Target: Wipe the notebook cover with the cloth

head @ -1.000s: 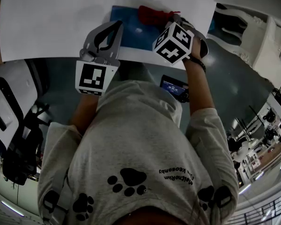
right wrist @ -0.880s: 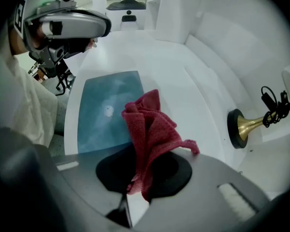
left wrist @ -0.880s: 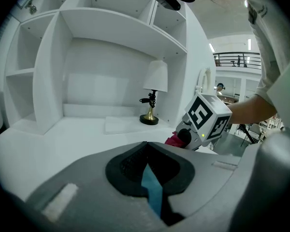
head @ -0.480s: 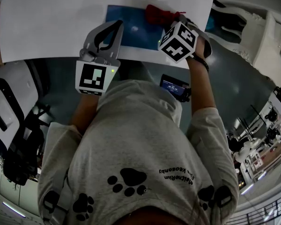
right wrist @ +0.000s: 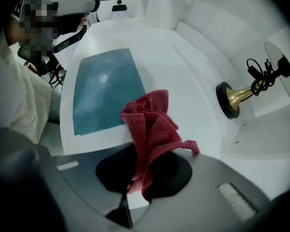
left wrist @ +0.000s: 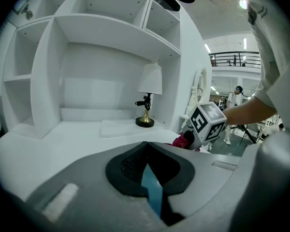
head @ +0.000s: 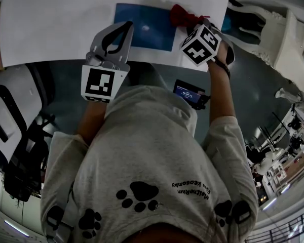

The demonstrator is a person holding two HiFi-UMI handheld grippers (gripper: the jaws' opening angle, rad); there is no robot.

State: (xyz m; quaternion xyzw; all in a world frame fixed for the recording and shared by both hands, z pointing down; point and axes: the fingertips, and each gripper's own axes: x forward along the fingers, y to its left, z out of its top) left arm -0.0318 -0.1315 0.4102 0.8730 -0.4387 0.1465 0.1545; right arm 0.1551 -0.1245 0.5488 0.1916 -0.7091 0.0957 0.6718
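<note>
A blue notebook (head: 144,27) lies flat on the white table (head: 50,29); it also shows in the right gripper view (right wrist: 104,93). My right gripper (right wrist: 145,149) is shut on a red cloth (right wrist: 152,129), which bunches out of the jaws at the notebook's right edge. In the head view the cloth (head: 185,16) sits just past that edge, beyond the marker cube (head: 201,44). My left gripper (head: 124,28) rests at the notebook's left edge with its jaws shut; a blue sliver of notebook (left wrist: 152,187) shows beneath them.
A brass lamp (right wrist: 237,98) stands at the back of the desk under white shelves (left wrist: 101,28). A flat white sheet (left wrist: 118,128) lies beside the lamp. The table's front edge (head: 66,62) runs just before the grippers. A white chair-like frame (head: 263,29) stands to the right.
My right gripper has dragged the red cloth rightward across the notebook, from its upper middle to just past its right edge. The left gripper has stayed put.
</note>
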